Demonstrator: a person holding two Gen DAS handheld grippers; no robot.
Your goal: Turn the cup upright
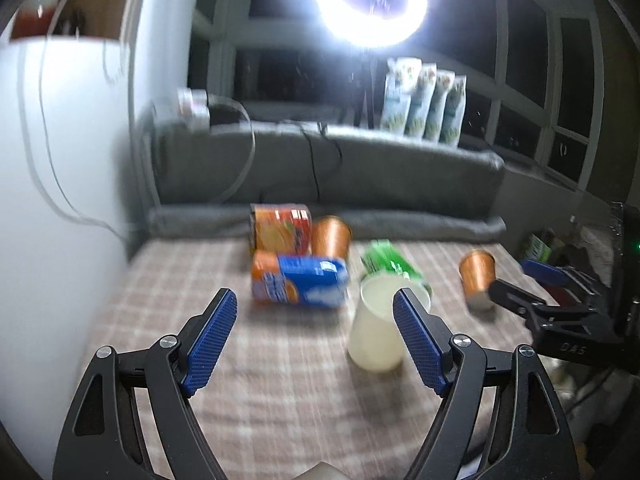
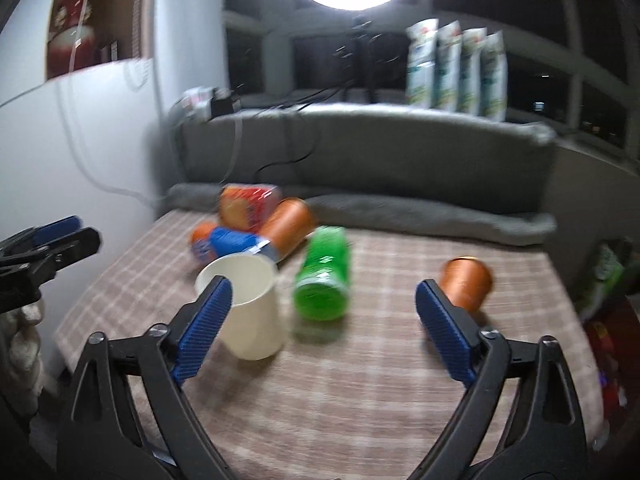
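Observation:
A cream cup (image 1: pixel 374 332) stands upright, mouth up, on the checked tablecloth (image 1: pixel 280 380); it also shows in the right wrist view (image 2: pixel 252 312). An orange cup (image 1: pixel 477 278) stands mouth down at the right; it also shows in the right wrist view (image 2: pixel 466 282). Another orange cup (image 1: pixel 331 237) lies among the cans; it also shows in the right wrist view (image 2: pixel 288 226). My left gripper (image 1: pixel 316 332) is open and empty, its right finger just beside the cream cup. My right gripper (image 2: pixel 324 320) is open and empty, between the cream cup and the right orange cup.
A blue-orange can (image 1: pixel 300 282), an orange-red can (image 1: pixel 282 230) and a green can (image 2: pixel 324 280) lie on their sides mid-table. A grey cushion (image 1: pixel 320 176) backs the table. A ring light (image 1: pixel 370 4) glares above. A white wall (image 1: pixel 52 200) stands at left.

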